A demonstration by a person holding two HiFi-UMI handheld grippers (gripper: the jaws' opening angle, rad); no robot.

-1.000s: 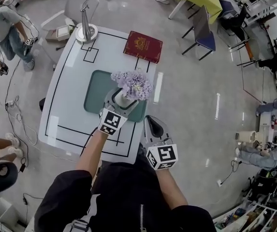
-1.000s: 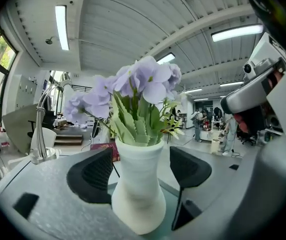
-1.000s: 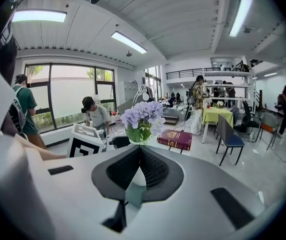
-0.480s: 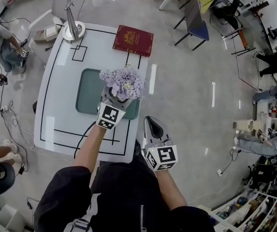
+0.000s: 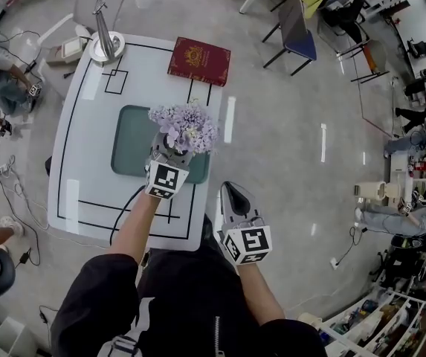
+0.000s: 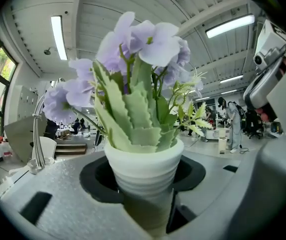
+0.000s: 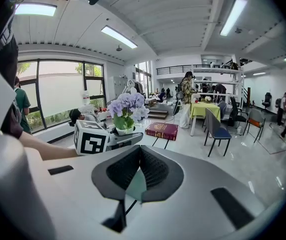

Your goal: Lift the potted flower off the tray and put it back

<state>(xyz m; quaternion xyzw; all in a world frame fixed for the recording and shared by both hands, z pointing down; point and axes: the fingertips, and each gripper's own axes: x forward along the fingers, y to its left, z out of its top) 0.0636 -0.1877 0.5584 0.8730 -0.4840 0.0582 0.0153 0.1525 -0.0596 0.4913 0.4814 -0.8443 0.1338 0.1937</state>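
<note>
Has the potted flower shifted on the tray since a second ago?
No. The potted flower stands at the same spot by the tray's right edge.

White desk [image 5: 86,162] bearing a desk lamp [image 5: 107,39] at its far left corner and a red book [image 5: 199,61] at its far edge; a blue chair [image 5: 296,34] stands beyond.

Wearer: black short-sleeved top, loose sleeves [image 5: 97,303] ending above the elbow, forearms bare. Centre zip [image 5: 216,332] with pale teeth. White strap-like marking [image 5: 123,342] low on the left side, cropped by the frame edge.

Left gripper [image 5: 166,151] and right gripper [image 5: 229,193]: grey speckled shells, black ribbed pads [image 7: 157,169], black rectangular slots. Each carries a white cube [image 5: 248,244] of black square markers. Left jaws have just been closing, potted flower [image 6: 143,164] between them.
</note>
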